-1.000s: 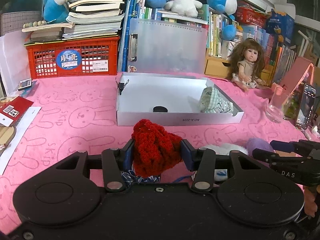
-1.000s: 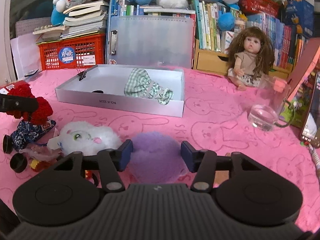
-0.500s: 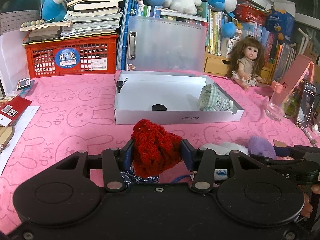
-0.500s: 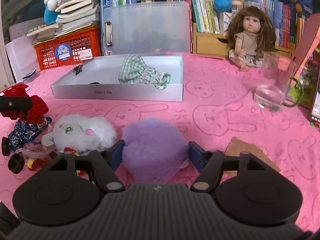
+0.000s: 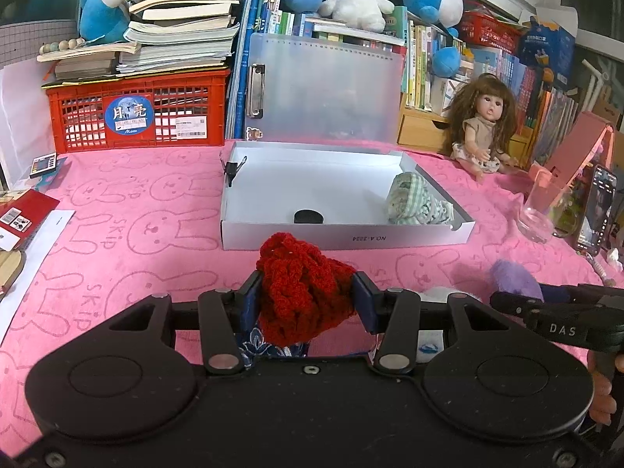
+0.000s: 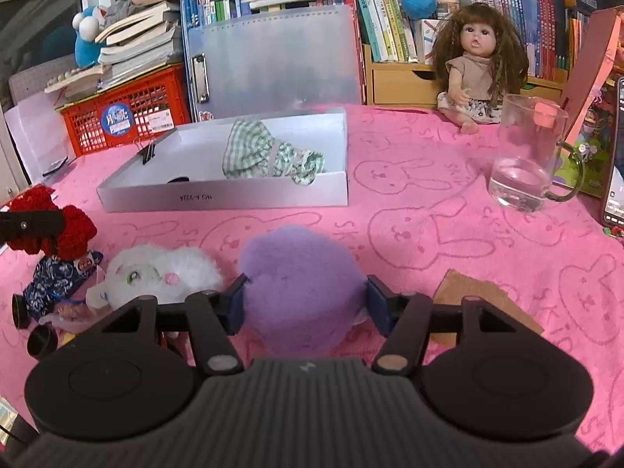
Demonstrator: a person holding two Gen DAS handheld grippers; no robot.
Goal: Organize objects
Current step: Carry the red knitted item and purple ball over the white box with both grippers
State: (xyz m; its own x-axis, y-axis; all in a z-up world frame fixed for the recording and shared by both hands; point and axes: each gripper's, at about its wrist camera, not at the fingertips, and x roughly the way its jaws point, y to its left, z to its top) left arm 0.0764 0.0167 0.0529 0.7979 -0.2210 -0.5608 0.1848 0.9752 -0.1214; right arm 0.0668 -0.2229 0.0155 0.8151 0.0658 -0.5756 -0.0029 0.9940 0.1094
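Note:
My left gripper (image 5: 306, 296) is shut on a red knitted hat (image 5: 302, 286), held above the pink cloth in front of the white box (image 5: 347, 237). The hat and the left gripper also show at the left of the right wrist view (image 6: 58, 220). My right gripper (image 6: 304, 300) is shut on a purple fluffy pompom (image 6: 298, 286), lifted off the cloth; the pompom also shows in the left wrist view (image 5: 513, 279). The white box (image 6: 218, 197) holds a green checked doll dress (image 6: 269, 156), a black round cap (image 5: 308, 216) and a binder clip (image 5: 232, 169).
A white plush toy (image 6: 156, 273), a blue patterned cloth (image 6: 54, 279) and black caps (image 6: 29, 331) lie at the left. A brown card (image 6: 475, 304) lies at the right. A glass mug (image 6: 524, 163), a doll (image 6: 475, 66), a phone (image 5: 596, 210) and a red crate (image 5: 136, 113) stand around.
My right gripper has closed on the purple pompom and raised it, moving forward towards the box. My left gripper has stayed almost still with the red hat.

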